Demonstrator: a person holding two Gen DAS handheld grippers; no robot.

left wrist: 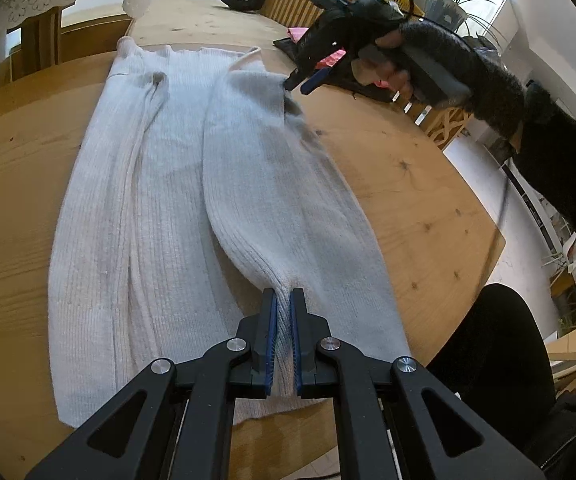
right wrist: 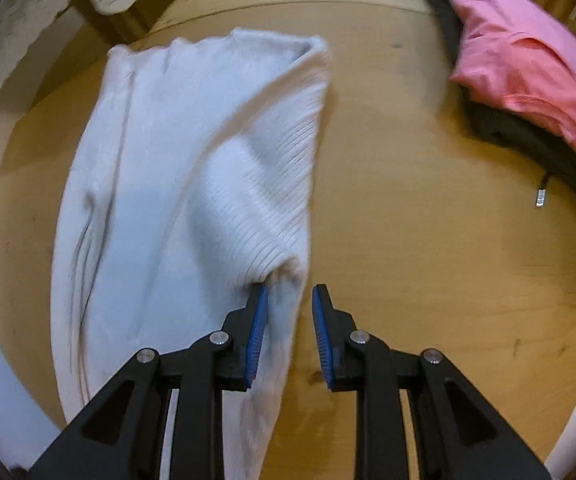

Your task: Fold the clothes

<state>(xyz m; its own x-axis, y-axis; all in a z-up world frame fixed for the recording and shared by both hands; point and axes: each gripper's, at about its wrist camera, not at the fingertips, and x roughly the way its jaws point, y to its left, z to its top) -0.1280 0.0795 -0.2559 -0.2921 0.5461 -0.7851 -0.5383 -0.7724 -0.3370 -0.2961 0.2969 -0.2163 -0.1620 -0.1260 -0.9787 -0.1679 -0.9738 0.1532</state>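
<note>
Folding the right side of the white ribbed sweater [left wrist: 159,208] inward looks like the step in hand: the left gripper [left wrist: 283,300] is clenched on the near hem, while the right gripper [right wrist: 288,300] stands parted, cloth loose between its jaws (released, I judge). Next comes letting go and smoothing; bare wooden table [right wrist: 428,240] lies to the right, the pink garment [right wrist: 528,68] well apart.

Black fingers [left wrist: 265,332] with blue pads, silver screws, fuzzy dark sleeve [left wrist: 484,80].
</note>
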